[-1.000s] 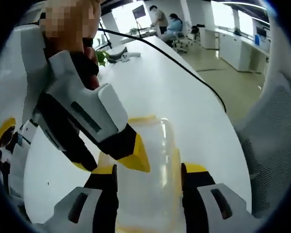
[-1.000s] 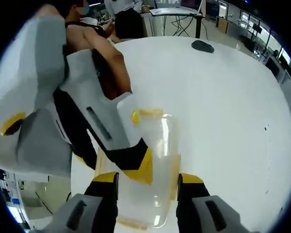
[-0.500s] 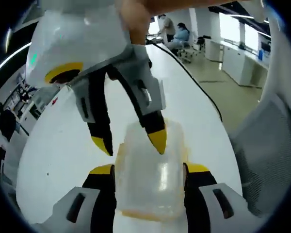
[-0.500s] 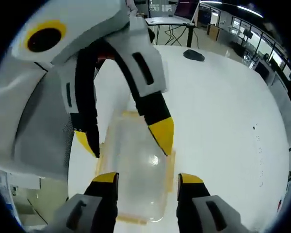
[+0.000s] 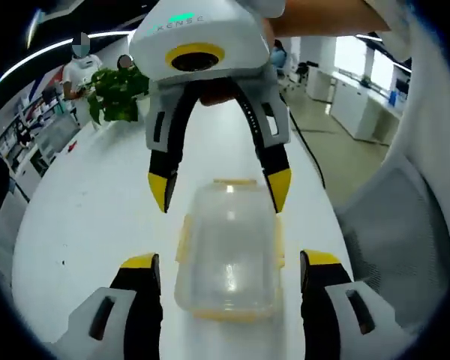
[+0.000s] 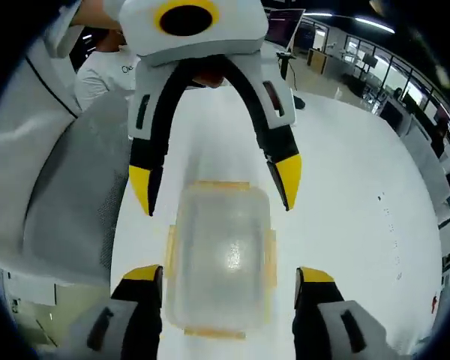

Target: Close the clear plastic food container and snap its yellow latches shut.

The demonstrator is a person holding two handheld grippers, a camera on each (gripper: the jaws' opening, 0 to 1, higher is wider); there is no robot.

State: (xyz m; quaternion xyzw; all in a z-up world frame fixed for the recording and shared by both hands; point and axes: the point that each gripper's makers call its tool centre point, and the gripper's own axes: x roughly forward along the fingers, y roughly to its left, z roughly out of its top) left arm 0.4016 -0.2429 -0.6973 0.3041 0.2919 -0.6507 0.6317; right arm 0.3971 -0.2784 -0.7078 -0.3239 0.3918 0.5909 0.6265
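The clear plastic food container lies on the white table with its lid on and yellow latches along its edges. My left gripper is open, its yellow-tipped jaws standing wide on either side of the container's near end without touching it. My right gripper is open the same way at the opposite end. Each shows in the other's view, coming down from the top: the right gripper and the left gripper, jaws spread just past the container's far corners.
The white table runs long and narrow. A grey mesh chair stands off one long edge. A black cable trails along the tabletop, and a green plant stands far off. People are in the office behind.
Both grippers have turned to face each other squarely over the container and opened wider. The right gripper's tip, which was against the lid, has come off it.
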